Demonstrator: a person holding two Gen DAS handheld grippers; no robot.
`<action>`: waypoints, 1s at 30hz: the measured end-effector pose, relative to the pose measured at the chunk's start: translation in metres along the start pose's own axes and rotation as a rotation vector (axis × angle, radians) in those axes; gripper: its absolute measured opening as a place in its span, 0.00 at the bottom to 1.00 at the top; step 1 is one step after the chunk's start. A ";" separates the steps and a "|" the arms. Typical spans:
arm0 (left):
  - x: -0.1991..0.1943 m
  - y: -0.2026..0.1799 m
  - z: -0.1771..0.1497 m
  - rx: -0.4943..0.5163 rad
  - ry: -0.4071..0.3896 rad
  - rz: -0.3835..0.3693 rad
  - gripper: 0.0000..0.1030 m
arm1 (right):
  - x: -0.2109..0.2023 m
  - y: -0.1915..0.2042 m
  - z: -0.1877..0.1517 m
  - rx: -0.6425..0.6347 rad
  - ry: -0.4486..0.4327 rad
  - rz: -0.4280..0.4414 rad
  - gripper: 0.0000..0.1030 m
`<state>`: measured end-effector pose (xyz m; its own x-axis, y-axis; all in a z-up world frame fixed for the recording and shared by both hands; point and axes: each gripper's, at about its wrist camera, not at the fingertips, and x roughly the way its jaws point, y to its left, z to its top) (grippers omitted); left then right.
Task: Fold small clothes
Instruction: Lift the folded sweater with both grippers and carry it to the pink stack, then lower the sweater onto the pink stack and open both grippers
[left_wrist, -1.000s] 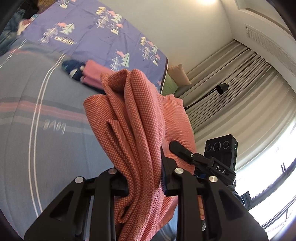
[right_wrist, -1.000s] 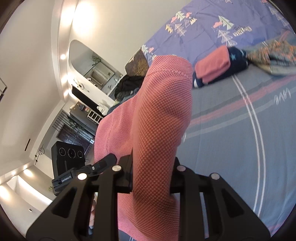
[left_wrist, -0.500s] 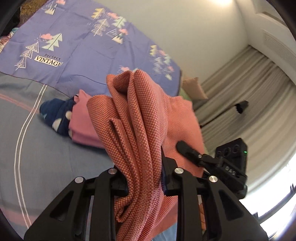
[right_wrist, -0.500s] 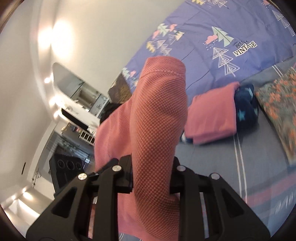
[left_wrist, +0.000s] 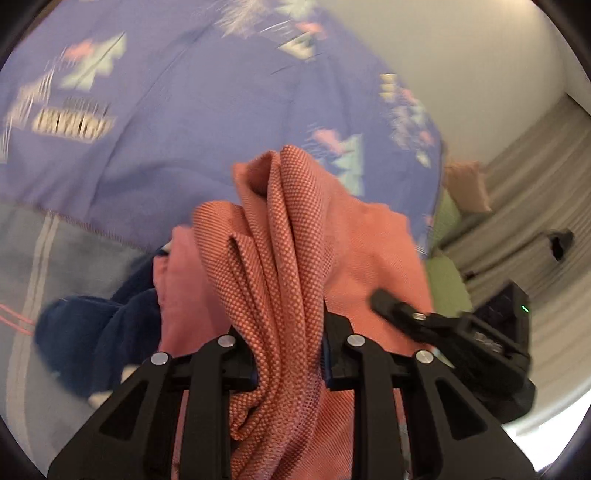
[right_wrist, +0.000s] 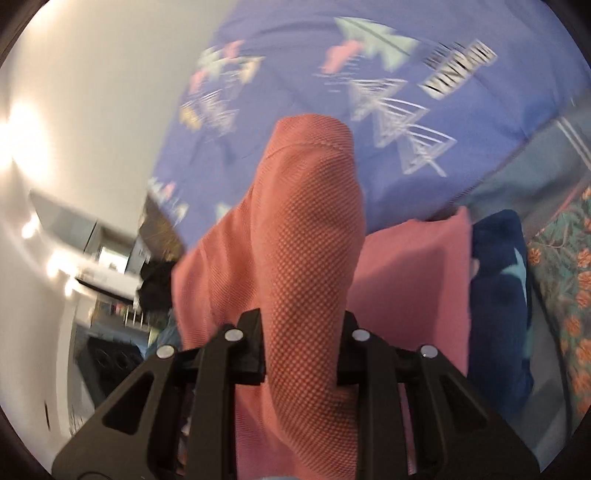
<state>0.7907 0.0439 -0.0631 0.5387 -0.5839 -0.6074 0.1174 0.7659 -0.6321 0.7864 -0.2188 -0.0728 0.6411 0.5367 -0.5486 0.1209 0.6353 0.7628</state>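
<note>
purple duvet with printed pine trees (left_wrist: 207, 122) across the bed, pleated beige curtains (left_wrist: 535, 192) at right, a tan cushion (left_wrist: 466, 184) beside a green one (left_wrist: 445, 280).

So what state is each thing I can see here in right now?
Left tool: shut on the coral cloth.
Right tool: shut on the coral cloth.
Coral cloth: bunched, held up between both tools.
Pink garment: folded, on the bed.
Navy garment: folded, beside the pink one.
</note>
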 end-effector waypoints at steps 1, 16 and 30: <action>0.013 0.011 -0.006 -0.010 -0.012 0.032 0.33 | 0.012 -0.018 -0.003 -0.003 -0.017 -0.060 0.35; -0.020 0.027 -0.060 0.124 -0.522 0.368 0.65 | -0.031 -0.017 -0.086 -0.356 -0.584 -0.339 0.68; -0.115 0.034 -0.130 0.069 -0.711 0.390 0.68 | -0.099 0.014 -0.199 -0.587 -0.676 -0.360 0.72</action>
<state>0.6243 0.1022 -0.0772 0.9498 0.0215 -0.3121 -0.1498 0.9072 -0.3932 0.5739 -0.1530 -0.0755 0.9628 -0.0617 -0.2629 0.1152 0.9743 0.1936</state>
